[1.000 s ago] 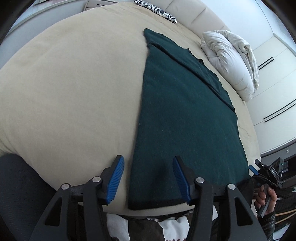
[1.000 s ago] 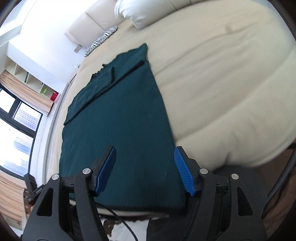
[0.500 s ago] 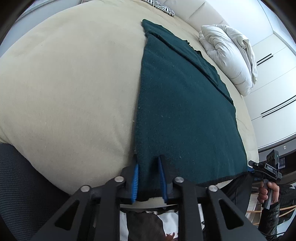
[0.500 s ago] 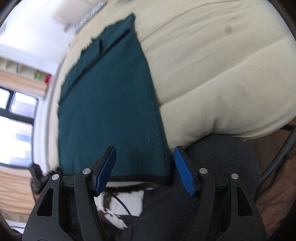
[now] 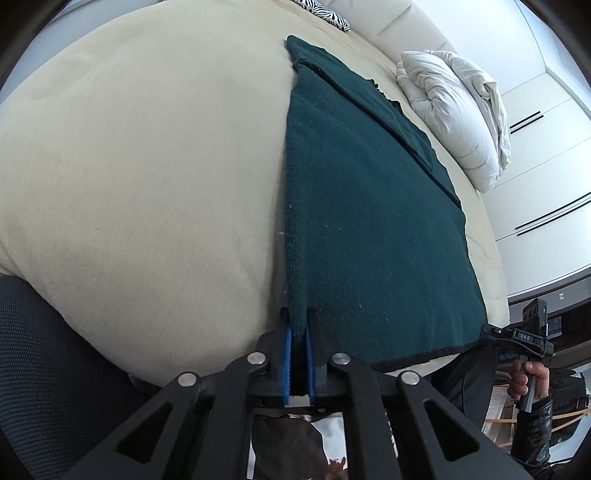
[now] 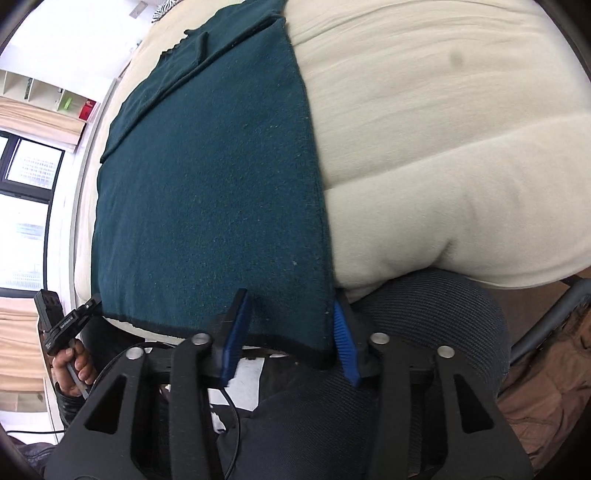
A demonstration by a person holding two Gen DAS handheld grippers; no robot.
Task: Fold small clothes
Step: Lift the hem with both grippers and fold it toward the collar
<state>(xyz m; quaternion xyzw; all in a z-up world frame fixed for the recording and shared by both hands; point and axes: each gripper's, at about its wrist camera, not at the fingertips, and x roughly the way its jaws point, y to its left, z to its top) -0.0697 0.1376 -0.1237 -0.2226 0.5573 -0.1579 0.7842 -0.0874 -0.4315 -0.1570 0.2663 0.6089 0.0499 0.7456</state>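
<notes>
A dark green garment (image 5: 369,221) lies flat on the cream bed (image 5: 147,184), its black-trimmed hem at the near edge. My left gripper (image 5: 297,321) is shut on the hem's near left corner, and the cloth is pinched between the blue pads. In the right wrist view the garment (image 6: 207,184) fills the middle. My right gripper (image 6: 290,306) straddles the near right corner, its jaws closing. One pad lies on the cloth and the other at its side edge, with a wide gap between them. Each gripper shows small in the other's view, the right gripper (image 5: 491,330) and the left gripper (image 6: 90,302).
A white duvet (image 5: 454,122) and a zebra-print cushion (image 5: 325,9) lie at the bed's far end. White wardrobe doors (image 5: 546,184) stand to the right. A dark mesh chair (image 6: 424,317) sits against the bed's near edge. A window (image 6: 22,221) and shelves (image 6: 48,96) are on the left.
The left jaws went from wide open to shut on the garment's near left corner. The right gripper tipped down over the near right corner and its jaws narrowed.
</notes>
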